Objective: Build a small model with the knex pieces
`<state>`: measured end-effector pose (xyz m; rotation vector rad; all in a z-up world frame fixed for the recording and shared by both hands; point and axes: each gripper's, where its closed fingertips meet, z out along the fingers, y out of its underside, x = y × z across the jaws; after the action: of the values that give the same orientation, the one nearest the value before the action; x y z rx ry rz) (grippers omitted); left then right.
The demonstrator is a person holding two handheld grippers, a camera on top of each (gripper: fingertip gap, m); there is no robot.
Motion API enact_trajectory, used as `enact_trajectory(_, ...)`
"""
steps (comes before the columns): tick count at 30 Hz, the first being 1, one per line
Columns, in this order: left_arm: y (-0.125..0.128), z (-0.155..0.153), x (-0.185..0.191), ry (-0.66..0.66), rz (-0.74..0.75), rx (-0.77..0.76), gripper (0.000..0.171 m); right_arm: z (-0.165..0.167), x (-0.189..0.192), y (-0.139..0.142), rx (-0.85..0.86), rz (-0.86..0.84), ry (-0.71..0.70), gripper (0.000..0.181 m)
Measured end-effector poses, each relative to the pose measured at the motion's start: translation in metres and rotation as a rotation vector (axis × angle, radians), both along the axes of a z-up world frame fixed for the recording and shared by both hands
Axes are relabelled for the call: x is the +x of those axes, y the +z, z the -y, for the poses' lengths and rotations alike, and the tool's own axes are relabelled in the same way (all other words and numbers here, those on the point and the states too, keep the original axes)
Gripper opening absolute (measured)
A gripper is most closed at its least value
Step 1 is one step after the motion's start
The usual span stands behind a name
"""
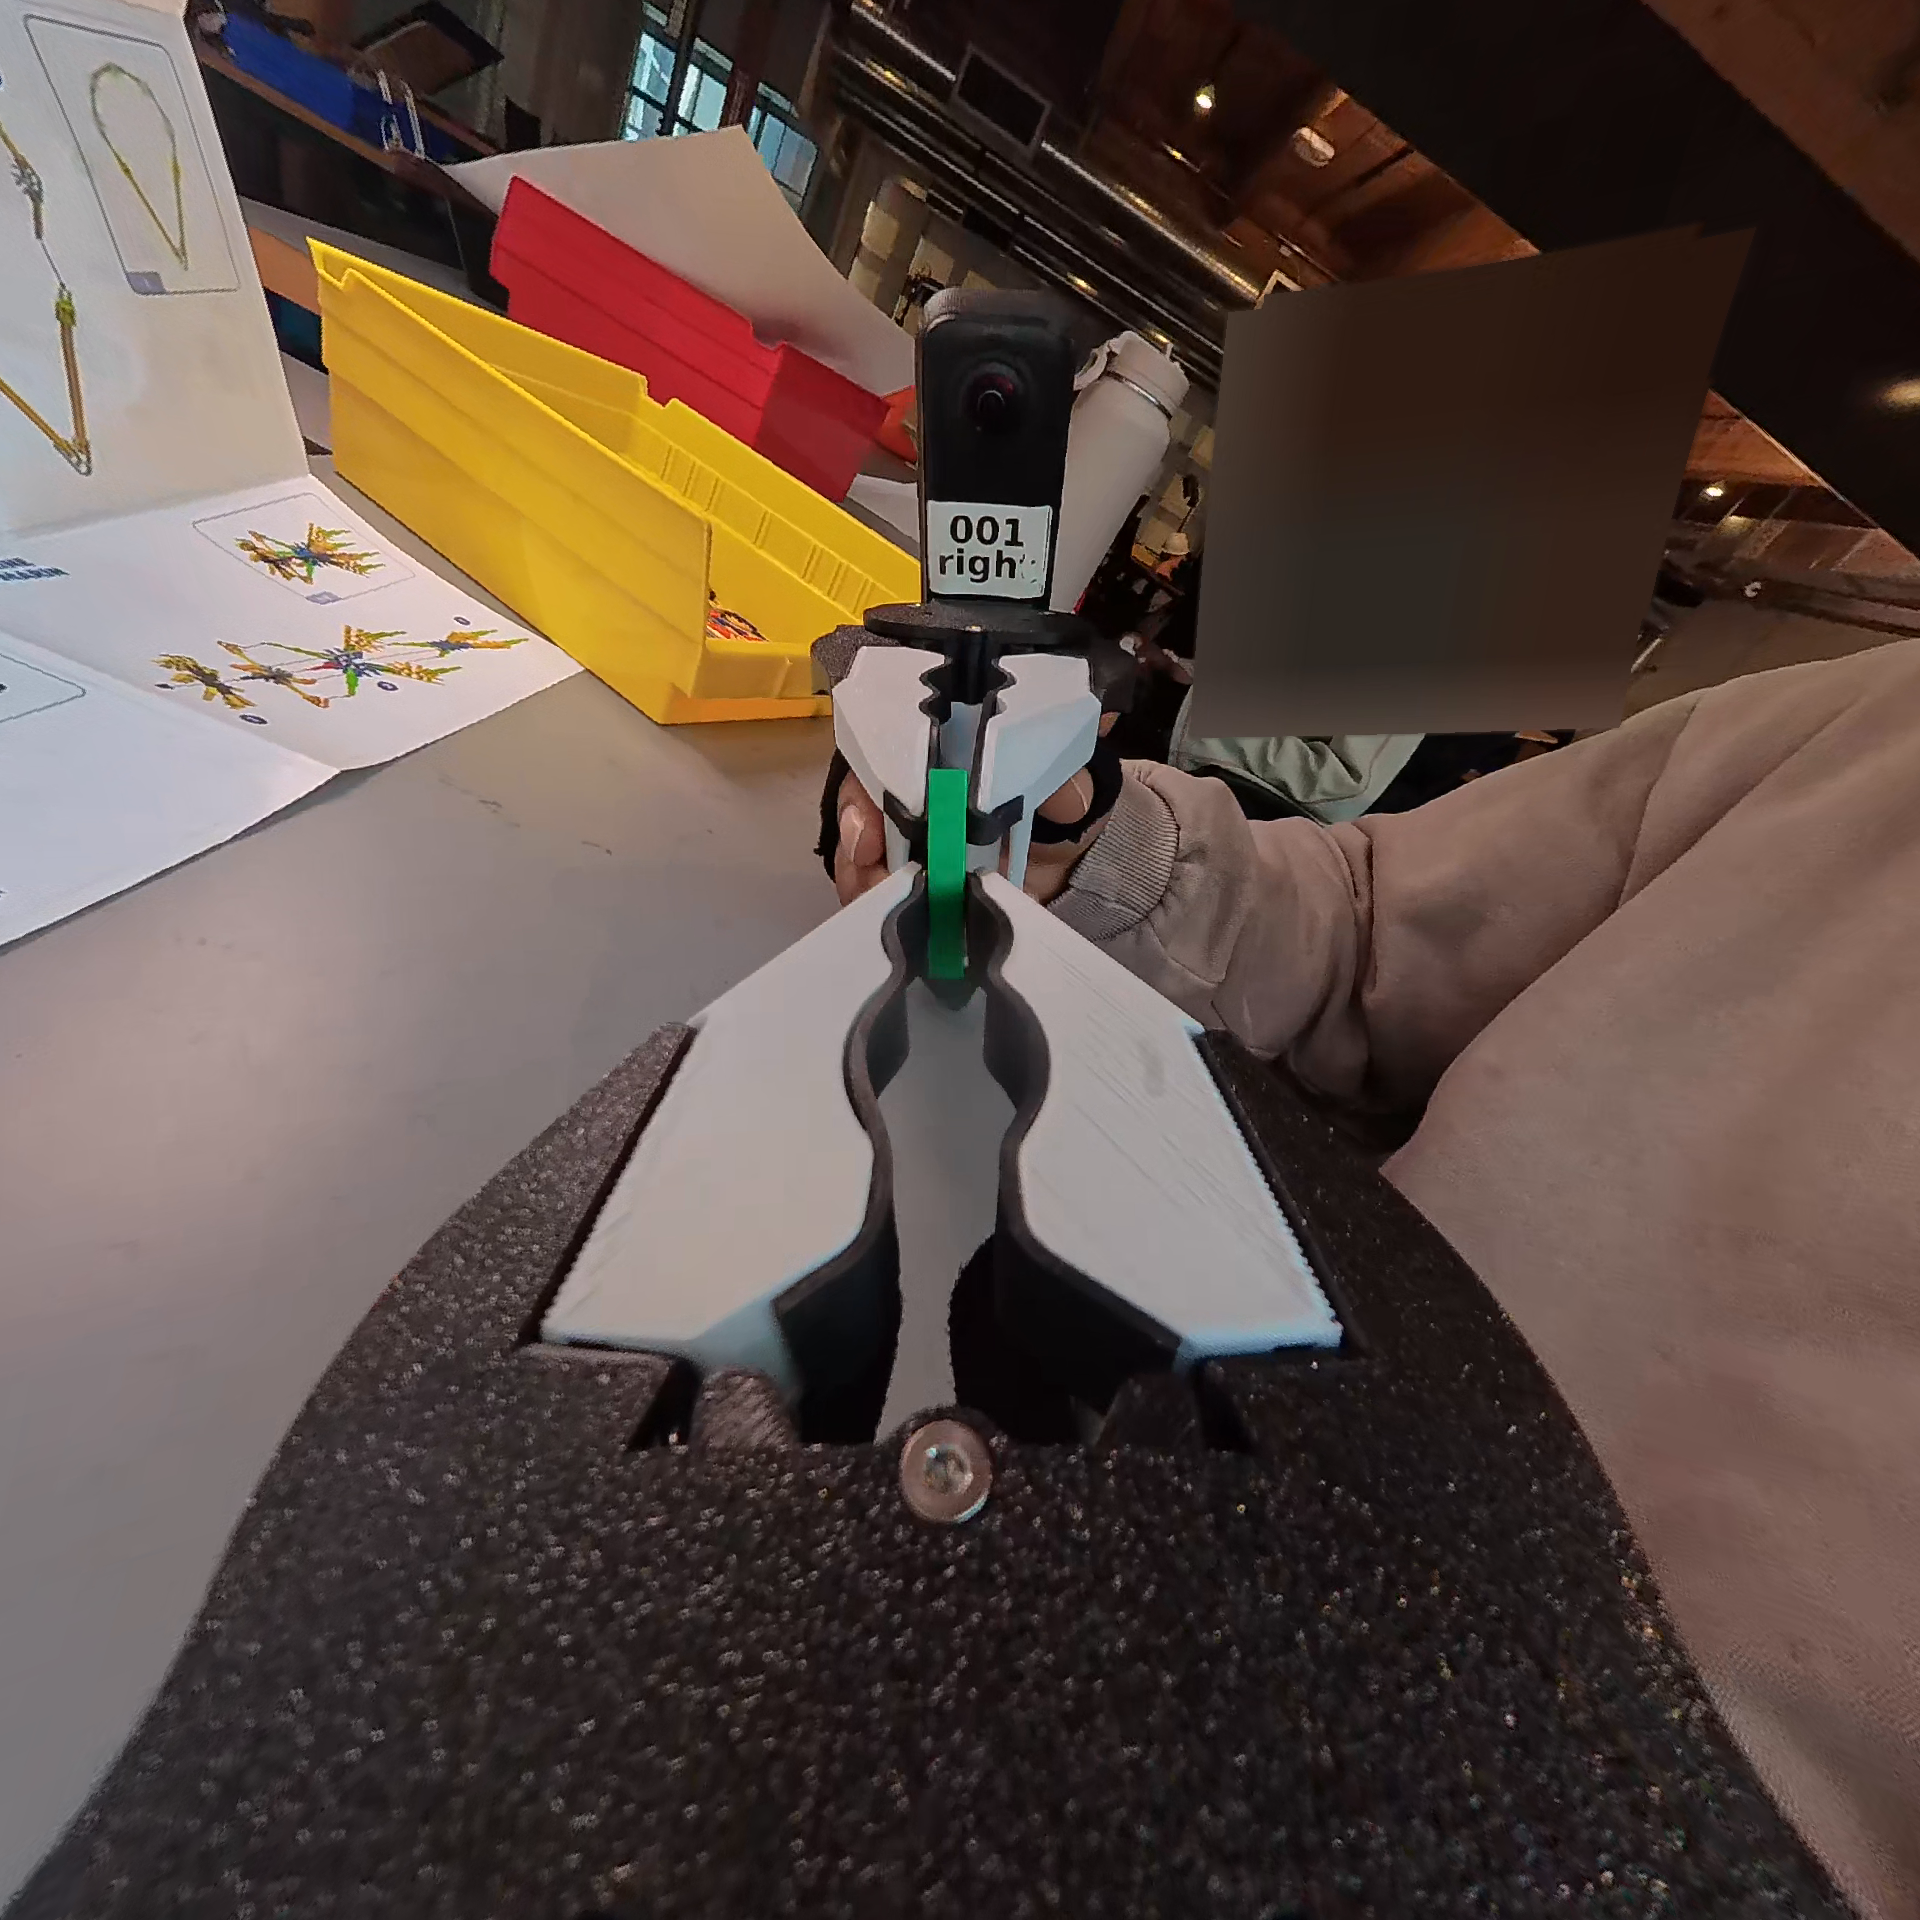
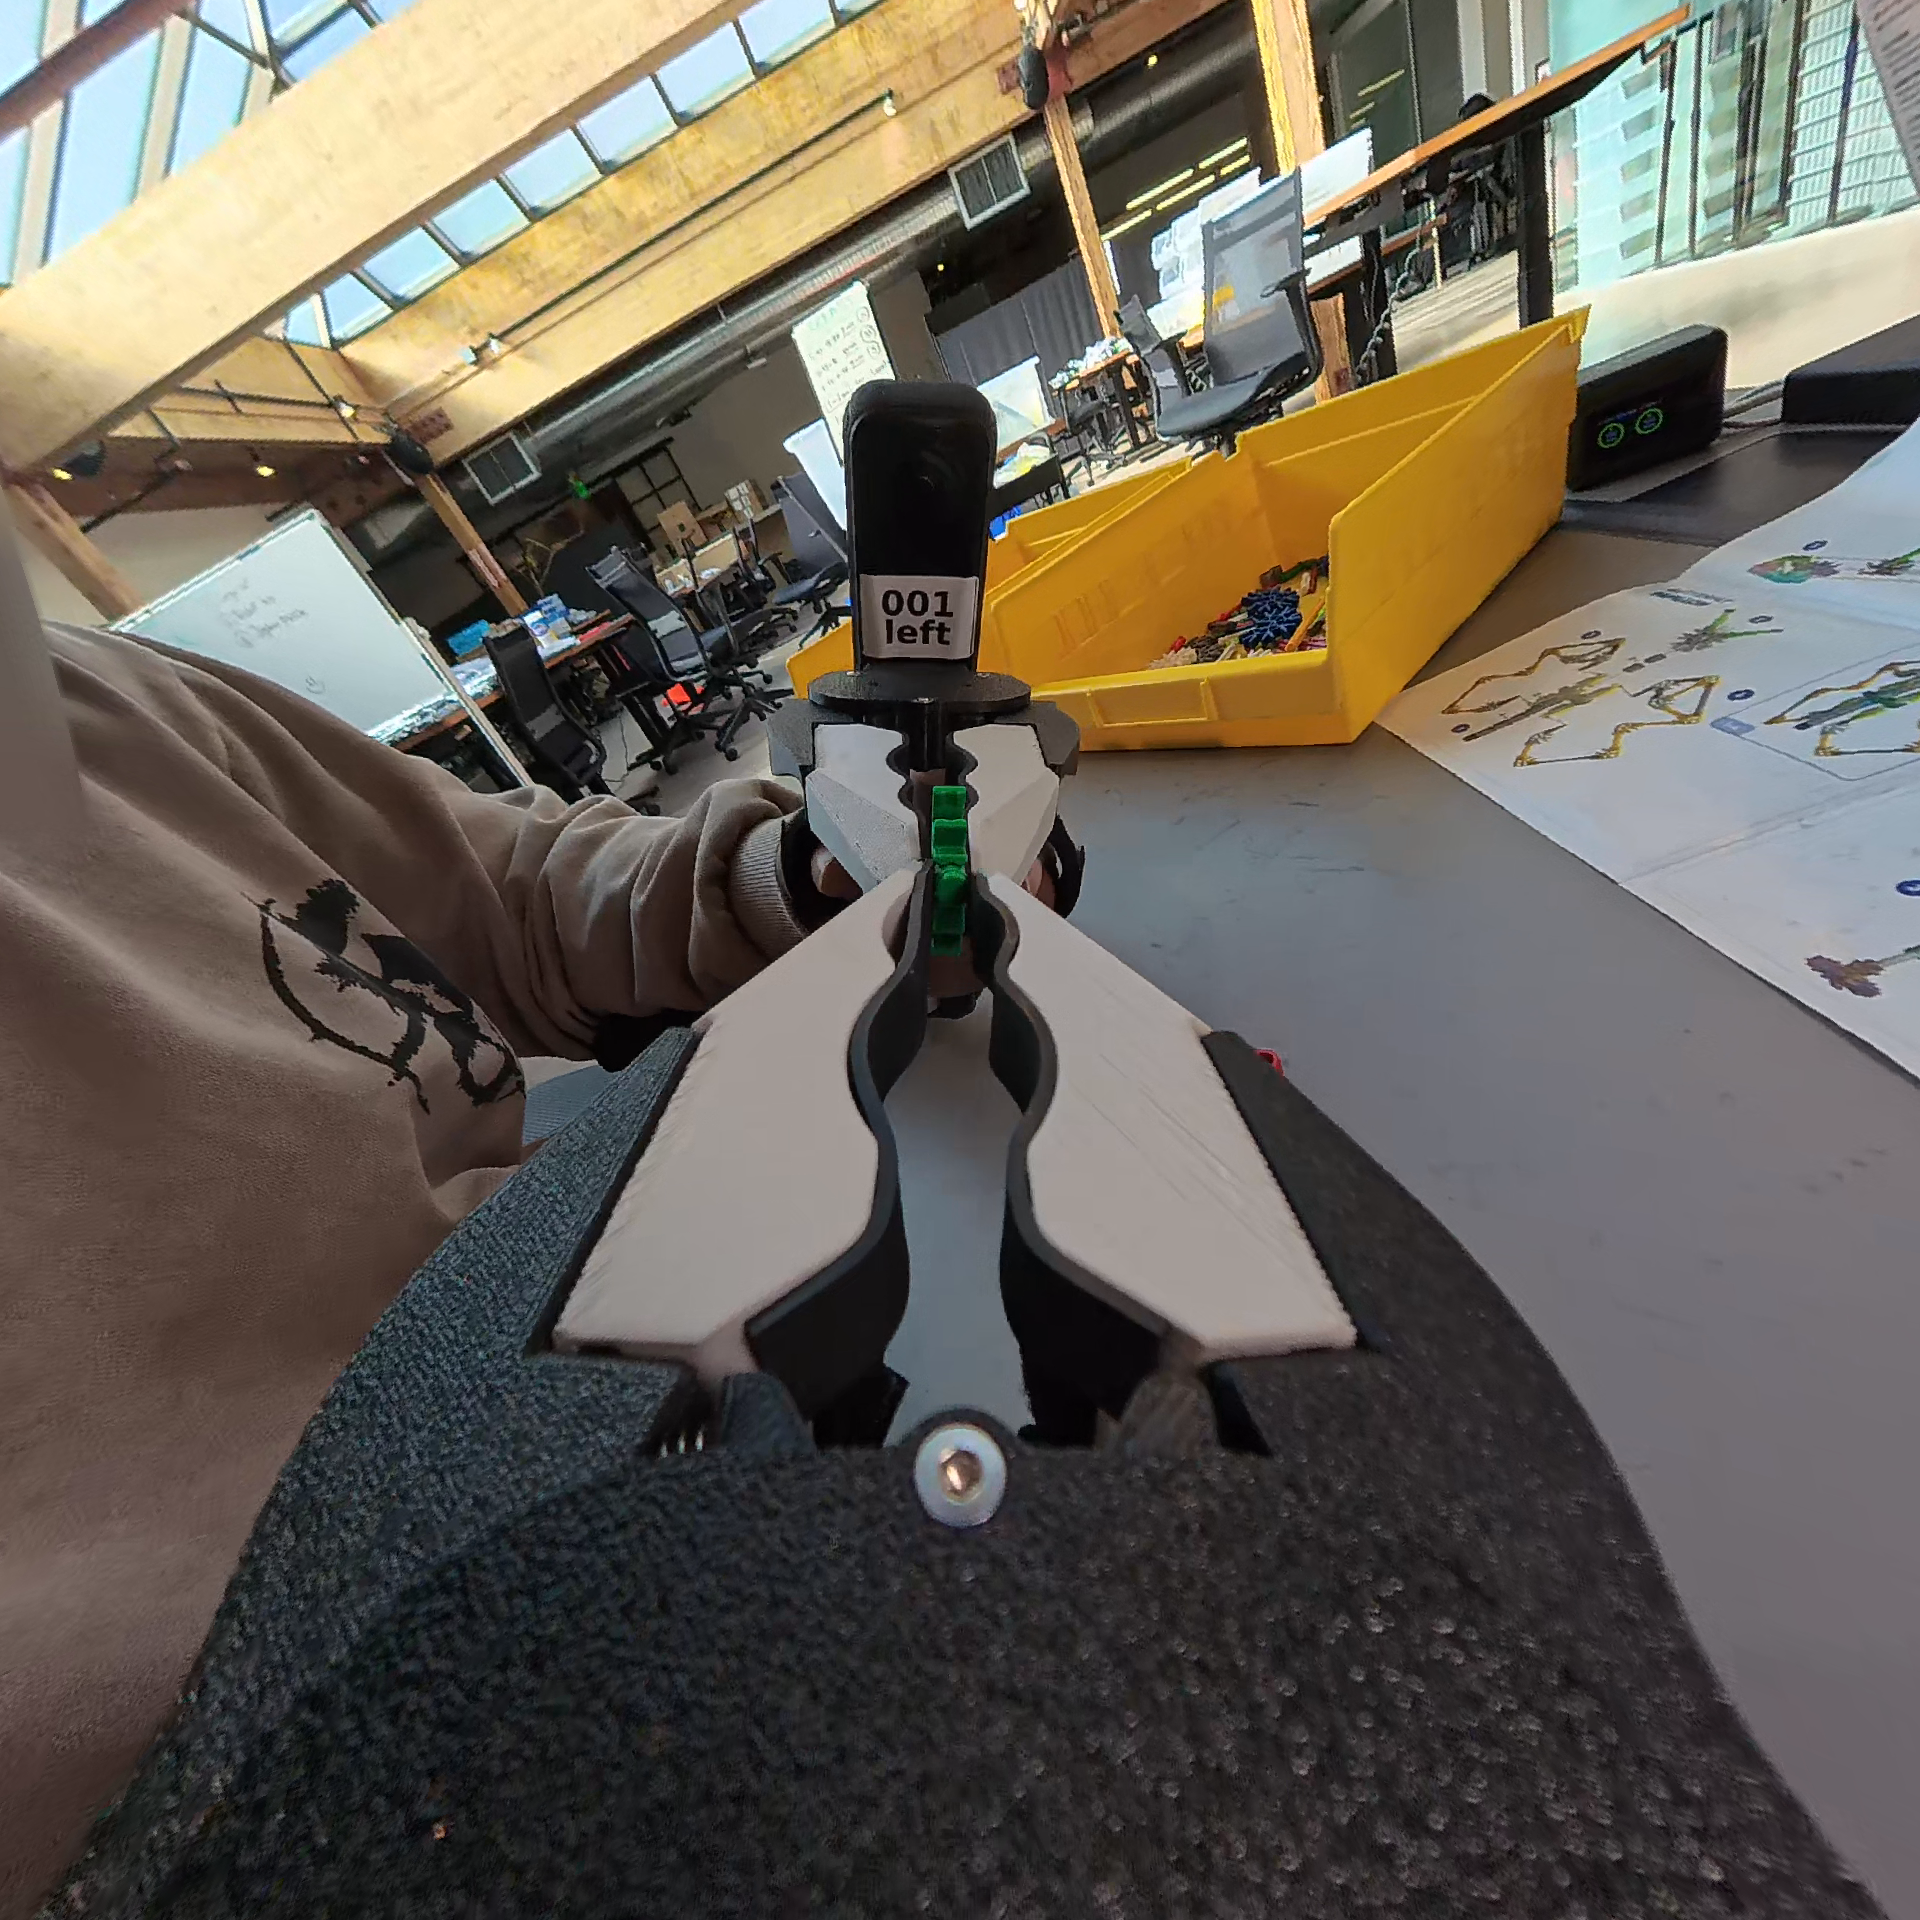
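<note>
My left gripper (image 1: 945,909) and my right gripper (image 2: 948,899) face each other tip to tip above the grey table (image 1: 468,935). Both are shut on a small green plastic building piece (image 1: 945,883), one at each end. The piece stands upright between the two sets of white fingers; it also shows in the right wrist view (image 2: 947,873), where its edge looks notched. The right gripper (image 1: 954,831) shows opposite in the left wrist view, and the left gripper (image 2: 940,821) in the right wrist view. A gloved hand holds each gripper.
A yellow bin (image 1: 499,540) and a red bin (image 1: 665,312) stand at the back left. The yellow bin (image 2: 1455,520) holds several small building pieces (image 2: 1247,623). Printed instruction sheets (image 1: 208,675) (image 2: 1714,748) lie on the table. A white bottle (image 1: 1127,436) and a black device (image 2: 1647,416) stand behind. Only a small space, under 4 cm, lies between the two pairs of fingers.
</note>
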<state>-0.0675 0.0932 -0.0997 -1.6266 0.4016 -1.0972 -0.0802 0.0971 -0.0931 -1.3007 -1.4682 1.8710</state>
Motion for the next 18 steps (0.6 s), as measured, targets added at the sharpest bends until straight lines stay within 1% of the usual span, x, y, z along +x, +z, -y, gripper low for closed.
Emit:
enact_trajectory(4,-0.001,0.0,0.0,0.009,-0.019,0.026,0.004,0.0,0.0,-0.001,-0.002,0.0,0.001,0.005)
enact_trajectory(8,-0.004,0.004,0.001,-0.035,-0.048,0.011,0.005,0.004,0.0,-0.003,0.011,0.014,0.021,0.005)
enact_trajectory(11,-0.003,0.009,0.004,-0.083,-0.054,0.006,0.012,0.007,0.003,-0.004,0.009,0.022,0.045,0.005)
enact_trajectory(18,-0.001,0.01,0.004,-0.094,-0.033,-0.001,0.007,0.013,0.005,-0.005,0.011,0.038,0.08,0.005)
